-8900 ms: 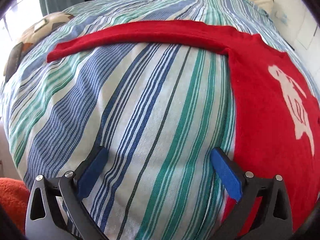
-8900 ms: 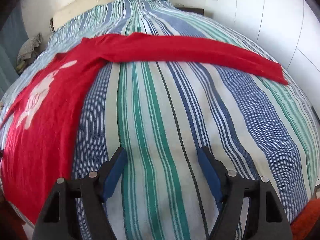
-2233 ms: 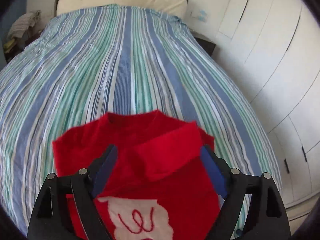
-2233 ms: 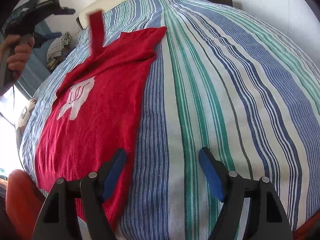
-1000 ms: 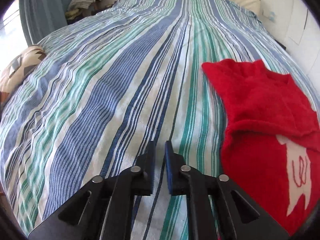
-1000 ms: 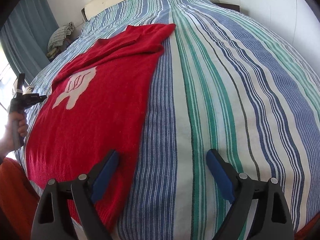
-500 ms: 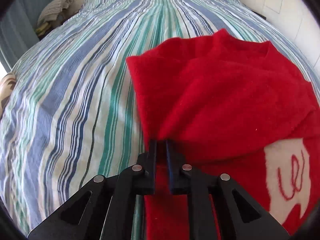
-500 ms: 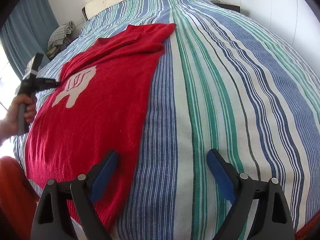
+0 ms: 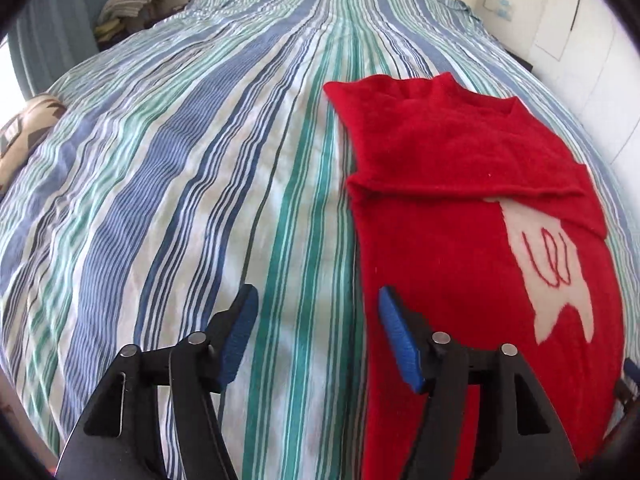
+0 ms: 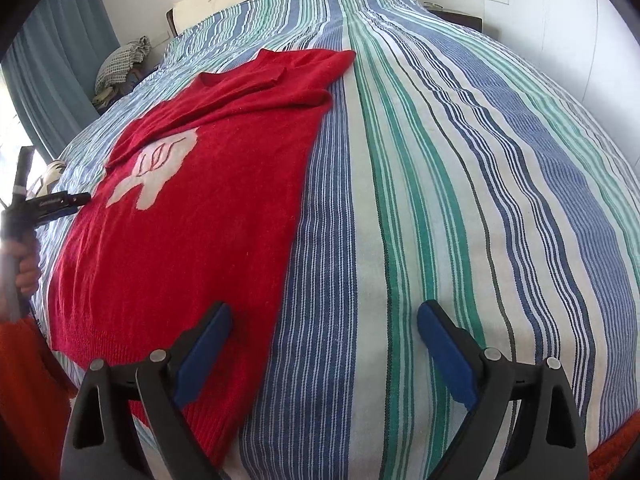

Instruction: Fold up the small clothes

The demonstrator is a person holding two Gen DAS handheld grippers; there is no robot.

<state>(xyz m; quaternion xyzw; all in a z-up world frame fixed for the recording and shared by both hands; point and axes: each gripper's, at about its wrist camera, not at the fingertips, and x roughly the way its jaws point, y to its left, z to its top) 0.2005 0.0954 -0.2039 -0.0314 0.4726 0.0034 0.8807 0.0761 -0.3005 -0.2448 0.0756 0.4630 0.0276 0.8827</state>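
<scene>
A red sweater [image 10: 192, 216] lies flat on the striped bed [image 10: 460, 168], long axis along the stripes, collar toward the headboard, both sleeves folded across its chest. The left gripper [image 9: 316, 320], jaws just opened and empty, hangs beside its edge; the right gripper [image 10: 324, 332] hangs wide open, empty.

Black tool [image 9: 316, 320], blue pads [image 9: 400, 344], orange sleeve [image 10: 28, 360].
</scene>
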